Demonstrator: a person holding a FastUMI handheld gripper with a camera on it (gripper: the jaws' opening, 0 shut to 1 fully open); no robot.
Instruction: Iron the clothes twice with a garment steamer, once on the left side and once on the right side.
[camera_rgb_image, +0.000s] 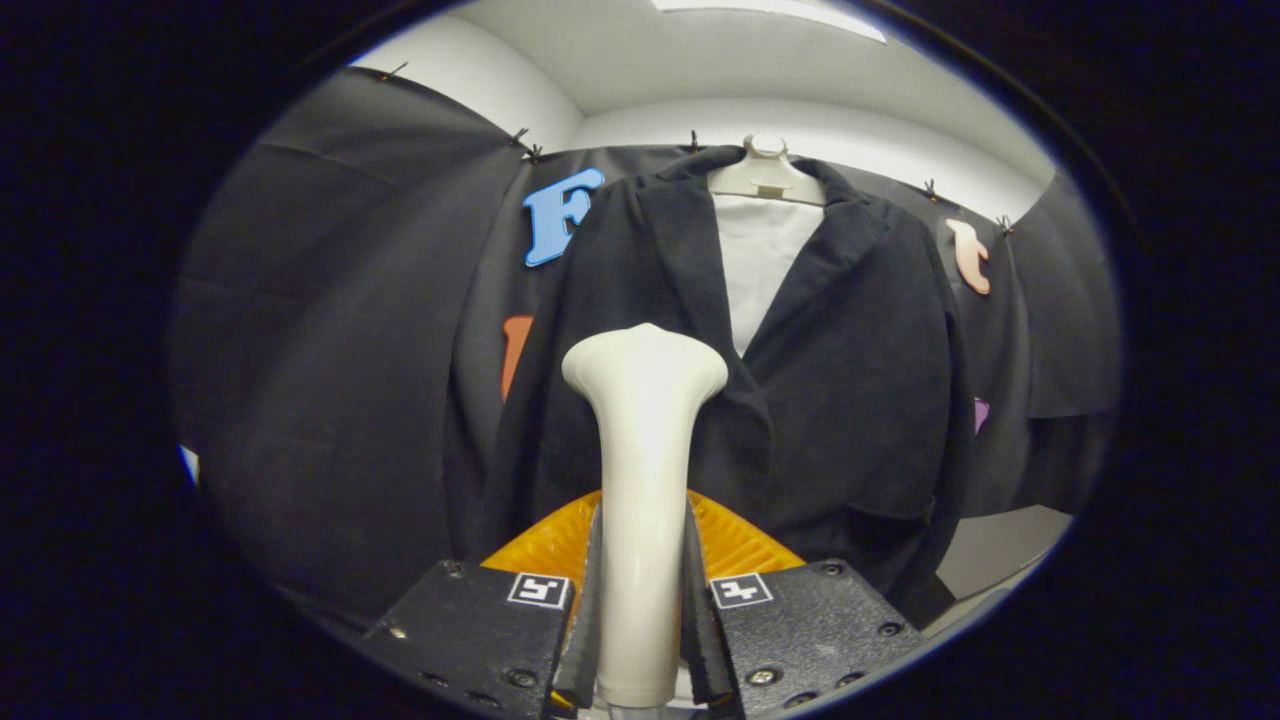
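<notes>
- The gripper (641, 600) holds a cream garment steamer (643, 480) by its slim neck; both fingers (590, 600) press on the neck from either side.
- The steamer stands upright between the fingers, and its flared head rises above them, in front of the jacket's left front panel.
- A dark jacket (800, 380) hangs just beyond the steamer on a pale hanger (765, 178), its lapels open over a white inner garment (762, 265).
- The steamer head overlaps the jacket's lower lapel; whether it touches the cloth cannot be told.
- A ribbed orange part (560, 540) shows behind the fingers at the steamer's base.
- Black cloth (340, 350) covers the booth wall behind the jacket, under a white ceiling (650, 60).
</notes>
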